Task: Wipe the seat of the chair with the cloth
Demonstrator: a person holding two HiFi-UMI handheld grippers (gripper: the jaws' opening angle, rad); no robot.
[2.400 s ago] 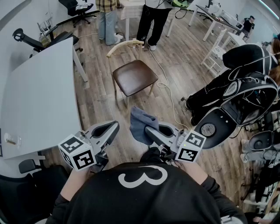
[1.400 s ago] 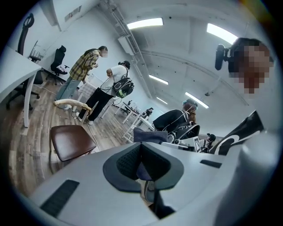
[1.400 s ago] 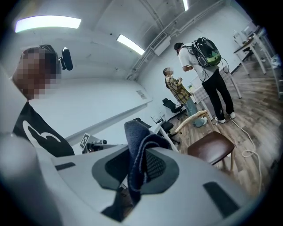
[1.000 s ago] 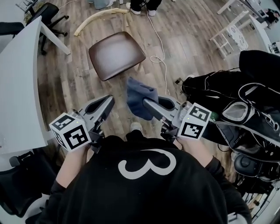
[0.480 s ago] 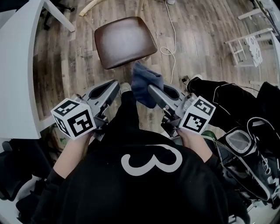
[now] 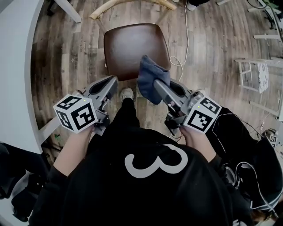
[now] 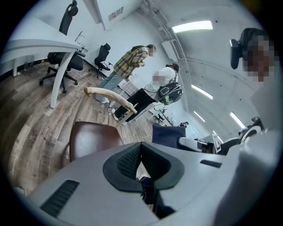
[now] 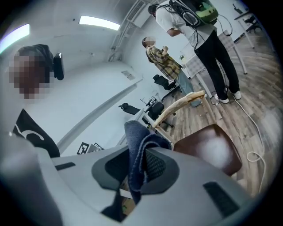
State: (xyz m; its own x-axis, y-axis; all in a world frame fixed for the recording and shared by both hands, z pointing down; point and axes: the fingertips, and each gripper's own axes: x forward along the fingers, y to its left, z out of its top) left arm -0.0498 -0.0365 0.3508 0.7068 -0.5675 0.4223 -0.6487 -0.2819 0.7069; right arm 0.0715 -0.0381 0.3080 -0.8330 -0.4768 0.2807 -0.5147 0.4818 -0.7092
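The chair has a brown seat (image 6: 130,46) and a pale curved wooden backrest (image 6: 128,5), and it stands on the wood floor just ahead of me. My right gripper (image 6: 155,83) is shut on a blue-grey cloth (image 6: 151,76), which it holds over the seat's near right corner. In the right gripper view the cloth (image 8: 138,141) is bunched between the jaws, with the seat (image 8: 212,148) beyond it. The left gripper (image 6: 111,81) is shut on nothing and sits short of the seat's near left edge. The left gripper view shows the seat (image 7: 92,139) past the jaws.
A white table (image 6: 17,66) runs along the left. A white cable (image 6: 182,59) lies on the floor right of the chair, and a white rack (image 6: 260,70) stands farther right. Black bags (image 6: 247,145) lie at my right. Two people (image 7: 132,59) stand behind the chair.
I have walked up to the chair, so the seat has come from far ahead to just beyond the grippers. The cloth stays in the right gripper and the left stays shut.
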